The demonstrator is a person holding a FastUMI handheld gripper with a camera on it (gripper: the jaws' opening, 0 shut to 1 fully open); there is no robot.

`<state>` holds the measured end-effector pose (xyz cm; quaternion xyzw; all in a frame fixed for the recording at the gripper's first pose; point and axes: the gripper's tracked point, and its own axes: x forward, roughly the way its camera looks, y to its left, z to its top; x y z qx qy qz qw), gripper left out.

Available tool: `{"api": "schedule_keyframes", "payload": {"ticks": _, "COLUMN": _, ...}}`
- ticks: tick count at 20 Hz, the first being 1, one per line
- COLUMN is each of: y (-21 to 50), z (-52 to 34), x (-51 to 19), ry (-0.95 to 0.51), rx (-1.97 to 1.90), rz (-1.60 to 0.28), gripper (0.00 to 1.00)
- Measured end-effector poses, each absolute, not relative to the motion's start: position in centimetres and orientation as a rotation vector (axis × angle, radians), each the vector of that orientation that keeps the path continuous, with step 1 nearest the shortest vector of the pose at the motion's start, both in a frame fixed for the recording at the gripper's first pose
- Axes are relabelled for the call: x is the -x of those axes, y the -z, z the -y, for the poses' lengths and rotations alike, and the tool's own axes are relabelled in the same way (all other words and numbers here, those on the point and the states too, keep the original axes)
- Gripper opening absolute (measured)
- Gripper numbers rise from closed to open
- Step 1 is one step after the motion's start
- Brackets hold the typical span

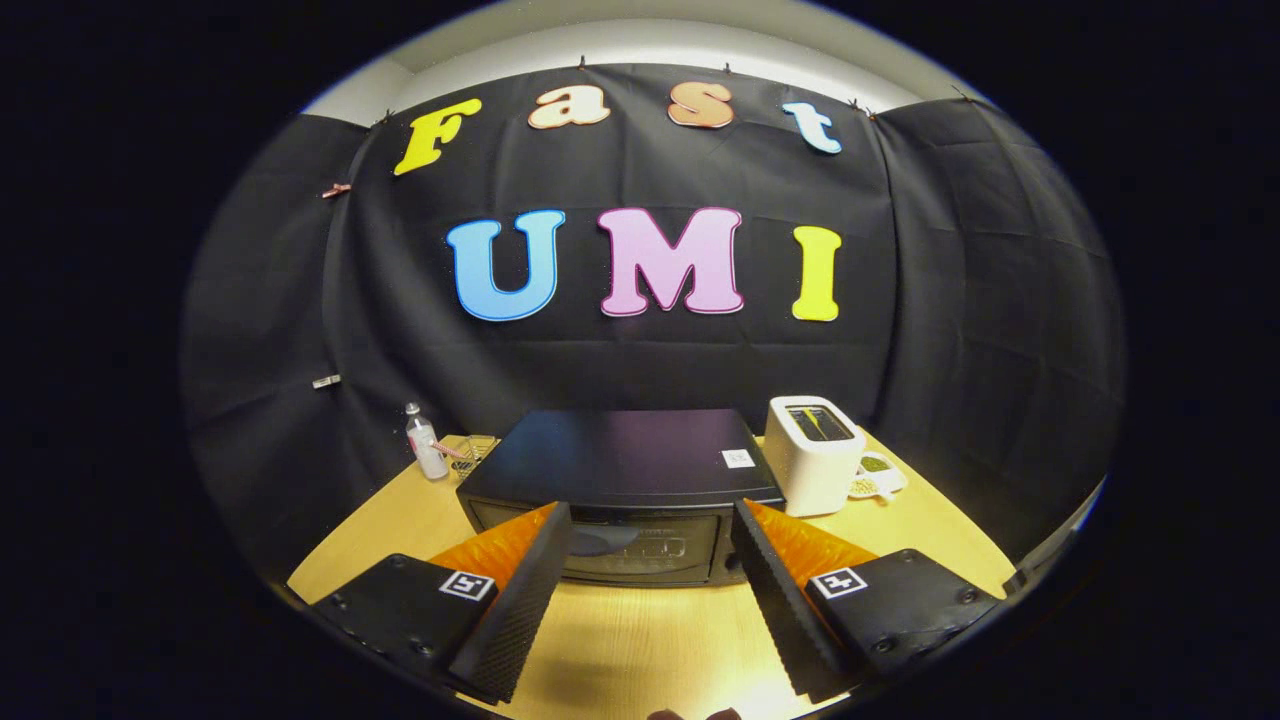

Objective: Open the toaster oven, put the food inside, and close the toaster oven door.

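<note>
A black toaster oven (pixel 620 470) stands on the wooden table (pixel 640 640), straight ahead of my fingers, with its glass door (pixel 630 545) shut. My gripper (pixel 650 520) is open, held above the table a short way in front of the door. Nothing lies between the fingers. The left fingertip (pixel 552 520) and right fingertip (pixel 748 515) frame the oven's front from either side without touching it. I cannot make out the food for the oven.
A white pop-up toaster (pixel 815 452) stands just right of the oven, with a small white dish of greenish bits (pixel 878 474) beside it. Left of the oven are a small clear bottle (pixel 425 442) and a wire basket (pixel 472 452). Black cloth walls close in behind.
</note>
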<state>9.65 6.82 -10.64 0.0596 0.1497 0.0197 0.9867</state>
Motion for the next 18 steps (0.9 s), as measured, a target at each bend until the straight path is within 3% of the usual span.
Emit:
{"api": "schedule_keyframes", "payload": {"ticks": 10, "y": 17.3, "z": -12.7, "x": -16.6, "ry": -0.034, "rx": -0.148, "rz": -0.386, "gripper": 0.98}}
{"api": "schedule_keyframes", "payload": {"ticks": 18, "y": 19.6, "z": -13.3, "x": -17.8, "ry": -0.018, "rx": -0.106, "rz": -0.413, "gripper": 0.97}}
